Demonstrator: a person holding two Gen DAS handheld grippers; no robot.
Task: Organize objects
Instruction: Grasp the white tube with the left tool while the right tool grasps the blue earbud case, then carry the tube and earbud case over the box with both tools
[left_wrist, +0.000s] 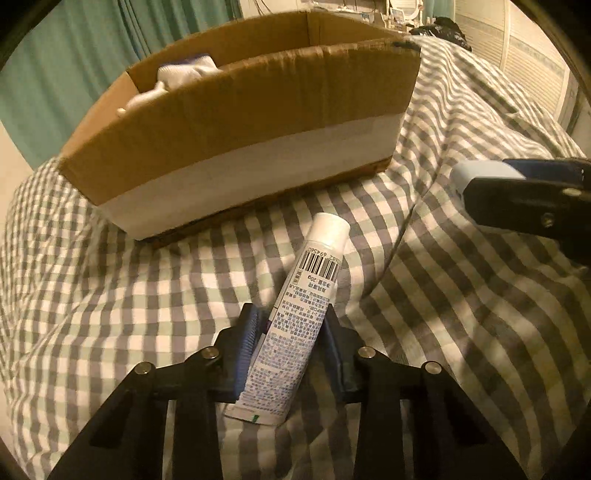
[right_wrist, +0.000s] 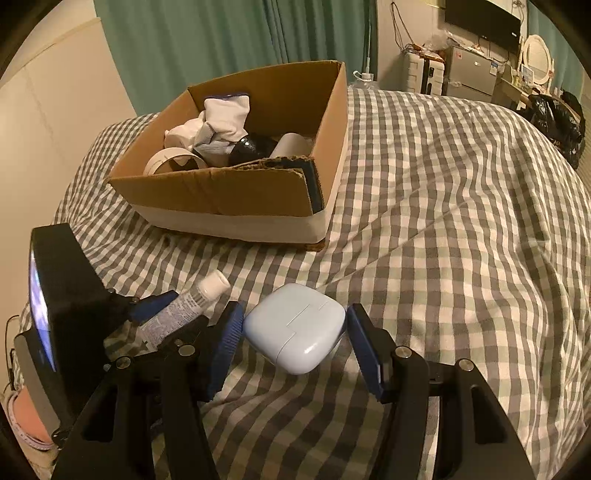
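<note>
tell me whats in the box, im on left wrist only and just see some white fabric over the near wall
Observer: The cardboard box holds white socks, a roll of white tape, a dark round object and a grey cylinder.
Operator: is the right gripper gripping that pale blue thing
Observer: No. The right gripper is open, its fingers on either side of the pale blue case, which lies on the checked bedspread.
Operator: and my tube, how does it look from there
Observer: The white tube sits between the left gripper's fingers, cap pointing toward the box.
</note>
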